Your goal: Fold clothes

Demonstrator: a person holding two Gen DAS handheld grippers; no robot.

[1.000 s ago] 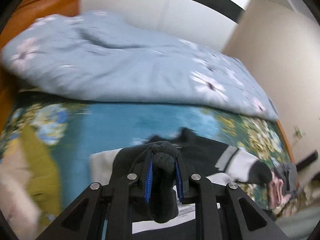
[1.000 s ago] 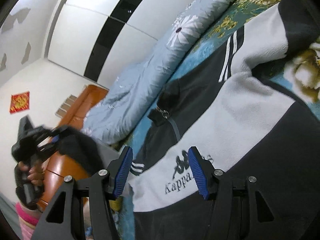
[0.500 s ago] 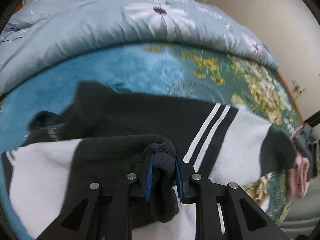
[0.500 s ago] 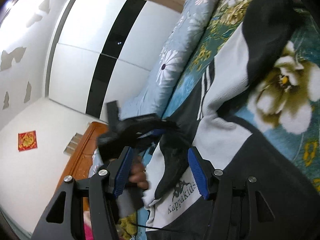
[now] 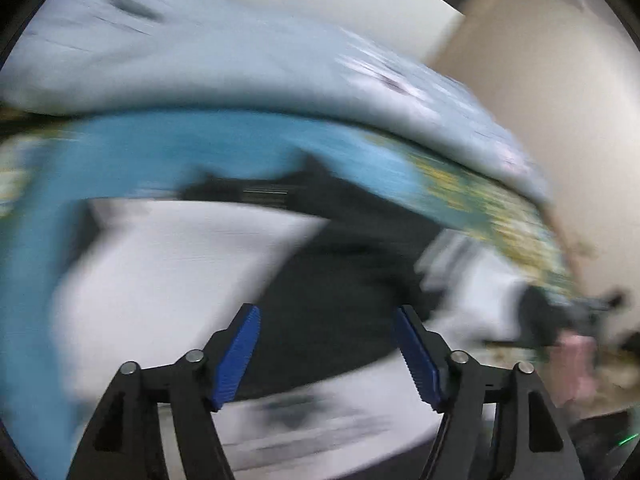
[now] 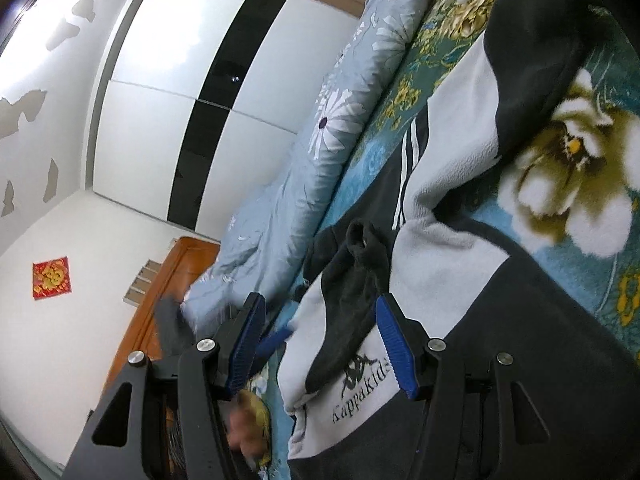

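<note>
Black-and-white fleece jacket [image 6: 444,264] on bed: soft, light, floppy; grab sleeve cuff or hem. Left tongs [image 5: 326,354] opening, empty; right tongs [image 6: 320,340] apart, empty.

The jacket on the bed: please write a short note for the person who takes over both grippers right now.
Left gripper: jaws opening, nothing between them; view blurred.
Right gripper: open, holding nothing, above the jacket's front.
Black and white jacket: flat on the floral blanket, beside the blue duvet.
Done: one black sleeve lies folded across the chest.
Left: the other sleeve is still stretched out; fold it in, then fold the body.
</note>
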